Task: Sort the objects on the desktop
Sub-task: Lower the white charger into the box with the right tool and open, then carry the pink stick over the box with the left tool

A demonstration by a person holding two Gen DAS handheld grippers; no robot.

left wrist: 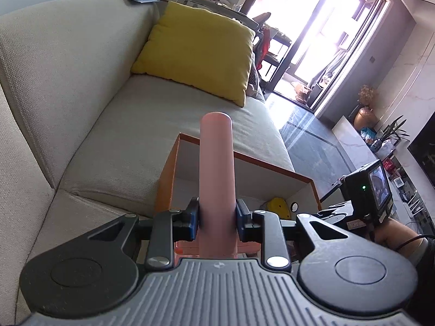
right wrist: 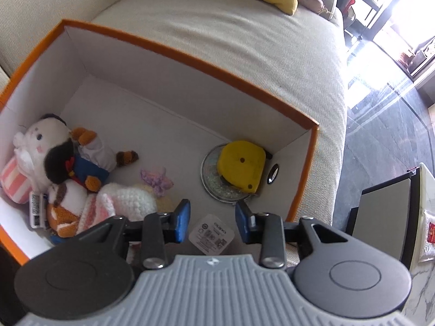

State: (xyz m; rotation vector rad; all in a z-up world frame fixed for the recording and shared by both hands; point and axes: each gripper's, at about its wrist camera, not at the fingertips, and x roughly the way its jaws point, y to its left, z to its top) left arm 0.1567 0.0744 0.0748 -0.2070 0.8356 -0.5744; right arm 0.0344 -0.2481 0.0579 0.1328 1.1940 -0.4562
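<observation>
My left gripper (left wrist: 216, 217) is shut on a pink cylinder (left wrist: 216, 163), which stands up between the blue pads above the near side of an orange box (left wrist: 244, 160). My right gripper (right wrist: 212, 221) hangs open over the orange, white-lined box (right wrist: 190, 54). A white square charger (right wrist: 212, 237) lies between its fingers, and the pads show no contact with it. Inside the box lie plush toys (right wrist: 54, 149), a white and pink crocheted piece (right wrist: 127, 198), a purple crocheted butterfly (right wrist: 156, 180) and a yellow object (right wrist: 242, 163) on a glittery round disc (right wrist: 214, 187).
The box rests against a beige sofa (left wrist: 81, 95) with a yellow cushion (left wrist: 198, 51). A dark tiled floor (right wrist: 380, 135) lies to the right. A grey block (right wrist: 386, 212) and a marble tabletop edge (right wrist: 424, 244) sit at the right. The right gripper's camera unit (left wrist: 375, 190) shows in the left wrist view.
</observation>
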